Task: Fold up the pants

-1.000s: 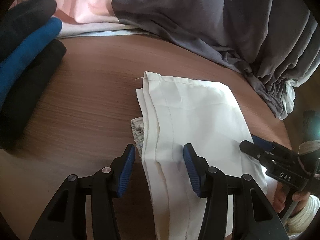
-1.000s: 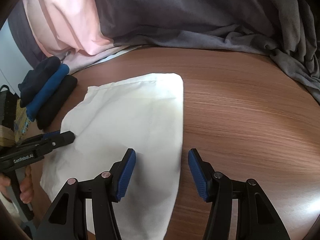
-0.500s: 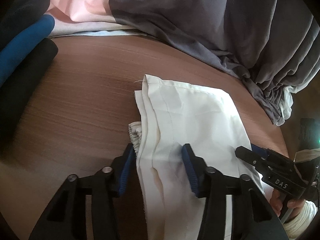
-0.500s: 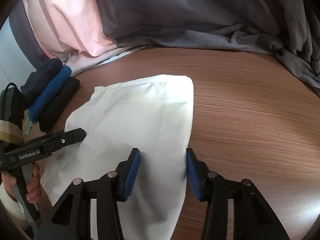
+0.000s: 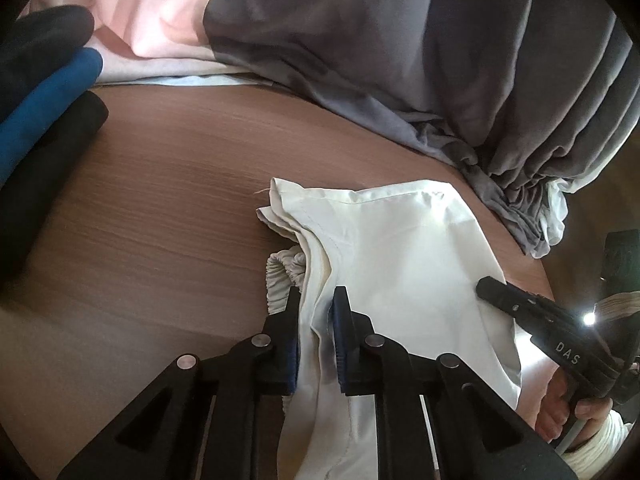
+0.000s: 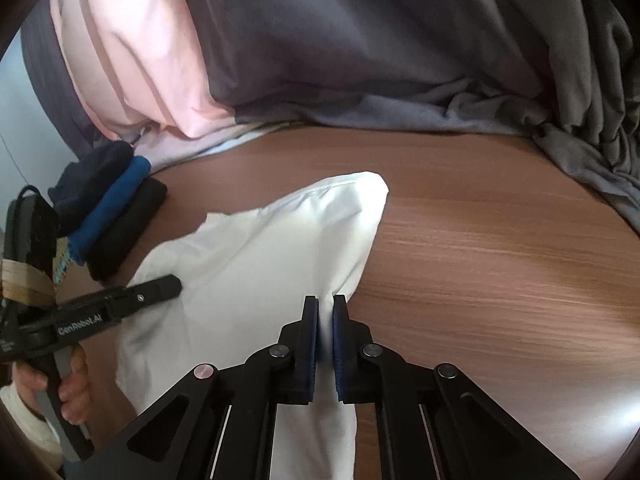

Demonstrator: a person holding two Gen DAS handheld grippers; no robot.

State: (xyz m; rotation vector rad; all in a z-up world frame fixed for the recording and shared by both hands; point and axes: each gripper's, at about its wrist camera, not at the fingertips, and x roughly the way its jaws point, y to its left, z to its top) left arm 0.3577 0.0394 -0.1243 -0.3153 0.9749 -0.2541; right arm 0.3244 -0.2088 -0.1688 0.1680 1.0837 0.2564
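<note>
White pants (image 5: 400, 256) lie partly folded on the brown wooden table (image 5: 168, 208), with the elastic waistband (image 5: 282, 276) poking out at the left edge. My left gripper (image 5: 316, 300) is shut on the pants' left edge layers. In the right wrist view the pants (image 6: 256, 252) are bunched and lifted slightly, and my right gripper (image 6: 325, 306) is shut on their right edge. Each gripper shows in the other view: the right one (image 5: 486, 286) at the pants' right side, the left one (image 6: 174, 284) at their left side.
A stack of folded black and blue clothes (image 5: 36, 92) sits at the table's left, also seen in the right wrist view (image 6: 112, 208). A pile of grey (image 5: 400, 60) and pink (image 5: 160, 12) garments lies along the far edge. Bare wood (image 6: 500, 240) lies right of the pants.
Both grippers went from open to shut on the pants' opposite edges. The cloth has bunched and risen slightly between them.
</note>
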